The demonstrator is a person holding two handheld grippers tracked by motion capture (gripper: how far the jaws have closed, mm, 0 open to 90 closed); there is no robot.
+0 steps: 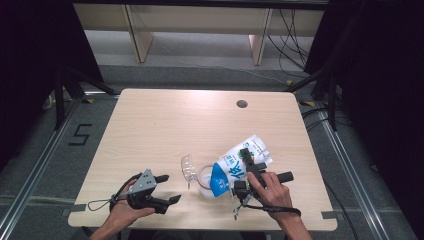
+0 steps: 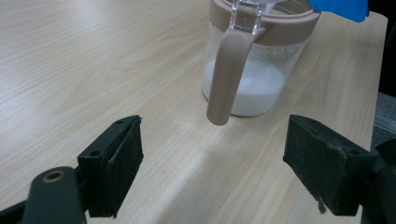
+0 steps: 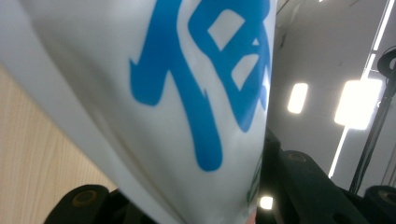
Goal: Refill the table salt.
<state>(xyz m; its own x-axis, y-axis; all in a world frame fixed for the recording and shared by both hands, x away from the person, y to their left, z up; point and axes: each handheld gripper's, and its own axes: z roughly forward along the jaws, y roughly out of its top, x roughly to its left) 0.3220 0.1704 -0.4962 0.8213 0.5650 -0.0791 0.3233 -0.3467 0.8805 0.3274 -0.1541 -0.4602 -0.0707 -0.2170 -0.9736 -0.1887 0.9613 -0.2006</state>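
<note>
A white bag [image 1: 243,162] with big blue writing was tipped over a small clear jar [image 1: 205,181] on the pale wooden worktop [image 1: 165,125]. The right gripper [image 1: 248,167] held the bag, and its fingers pinched the bag from both sides, as the right gripper view showed with the bag [image 3: 187,93] squeezed between the two black fingers [image 3: 303,182]. The blue end of the bag pointed down at the mouth of the jar. The other end of the bag was higher and leaned toward the far right of the worktop. The jar stood near the front edge of the worktop, just left of the right gripper. In the left gripper view the jar [image 2: 254,70] had a tan rim and a long tan handle [image 2: 227,77] that hung down its side. Some white powder [image 2: 254,91] lay in the bottom of the jar. A clear lid [image 1: 188,167] stood open on the left side of the jar. The left gripper [image 1: 166,189] sat near the front left of the worktop, well apart from the jar. Its fingers [image 2: 114,165] were spread wide with nothing between them, and they pointed toward the jar. A small dark round hole [image 1: 242,104] was in the far part of the worktop.
</note>
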